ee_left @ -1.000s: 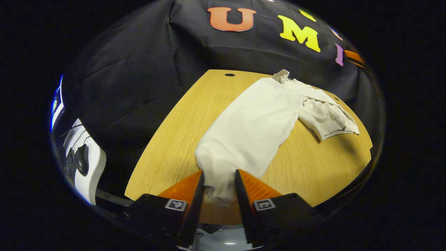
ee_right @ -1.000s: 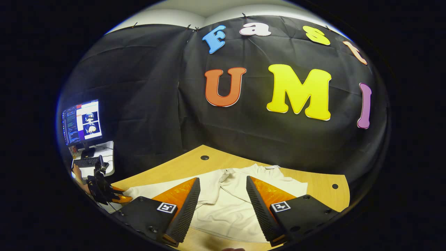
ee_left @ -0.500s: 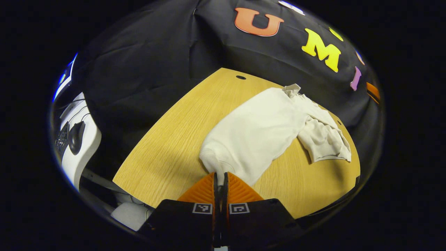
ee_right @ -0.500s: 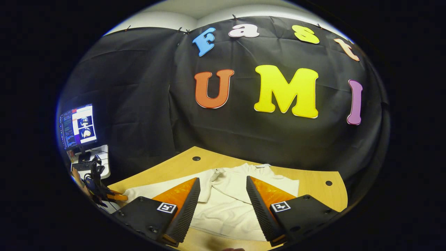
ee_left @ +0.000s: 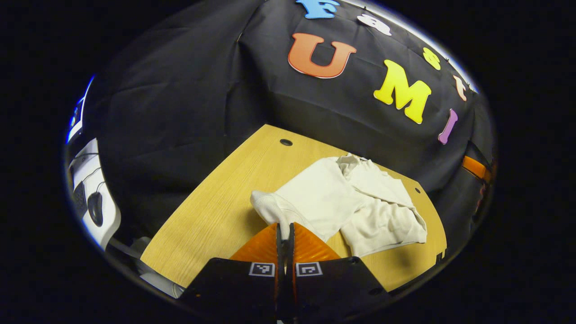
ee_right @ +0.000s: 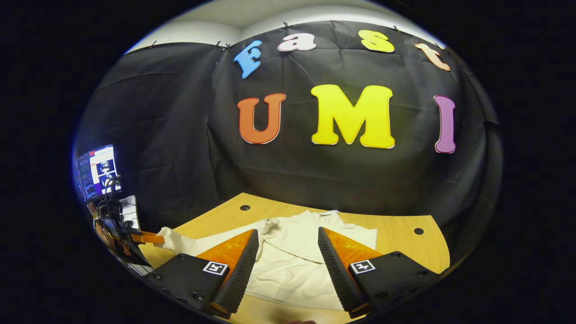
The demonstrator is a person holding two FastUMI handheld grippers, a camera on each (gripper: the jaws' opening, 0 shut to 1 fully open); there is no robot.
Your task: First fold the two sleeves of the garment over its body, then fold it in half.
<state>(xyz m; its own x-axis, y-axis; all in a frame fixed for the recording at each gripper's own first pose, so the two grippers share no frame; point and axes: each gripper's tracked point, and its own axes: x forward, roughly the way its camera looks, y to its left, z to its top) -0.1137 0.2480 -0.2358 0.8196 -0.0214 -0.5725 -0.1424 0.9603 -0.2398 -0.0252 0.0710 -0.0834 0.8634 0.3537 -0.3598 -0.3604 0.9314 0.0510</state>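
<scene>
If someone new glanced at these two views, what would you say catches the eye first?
Probably the cream garment spread on the wooden table, one sleeve already folded over its body. Next, the left gripper, shut on the other sleeve's cuff and lifting it off the table. The right gripper hangs open above the garment's near edge.

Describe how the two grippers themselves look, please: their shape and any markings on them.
The left gripper and the right gripper each have two wedge-shaped fingers on black blocky bases. Every base carries a small square black-and-white marker. The right gripper's inner finger faces are finely ridged.
</scene>
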